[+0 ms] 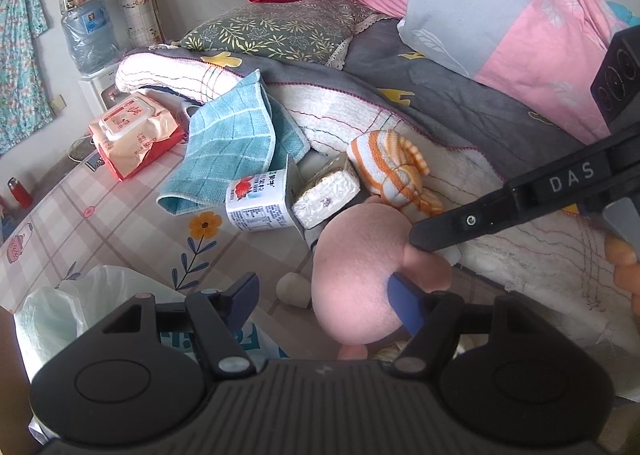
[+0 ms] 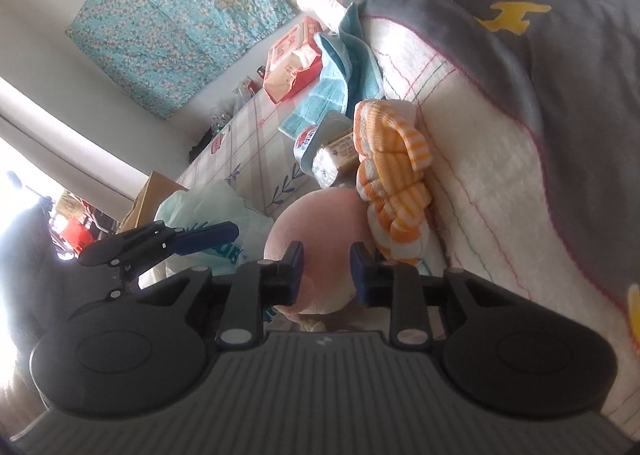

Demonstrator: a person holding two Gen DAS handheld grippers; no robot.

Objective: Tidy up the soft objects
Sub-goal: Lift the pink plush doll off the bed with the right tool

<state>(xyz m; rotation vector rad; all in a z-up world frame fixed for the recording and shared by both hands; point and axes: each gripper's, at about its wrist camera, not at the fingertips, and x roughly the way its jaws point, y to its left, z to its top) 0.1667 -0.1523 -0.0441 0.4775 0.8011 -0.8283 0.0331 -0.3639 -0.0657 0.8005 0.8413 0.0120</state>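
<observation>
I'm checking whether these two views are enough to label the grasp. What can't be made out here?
- Left wrist view: the underside of the pink plush toy is hidden by the left gripper body.
- Right wrist view: whether the right gripper pads touch the plush is unclear; they stand slightly apart in front of it.
- Left wrist view: the small print on the yogurt cup is too small to read.
- Right wrist view: the doorway is blown out by glare.
</observation>
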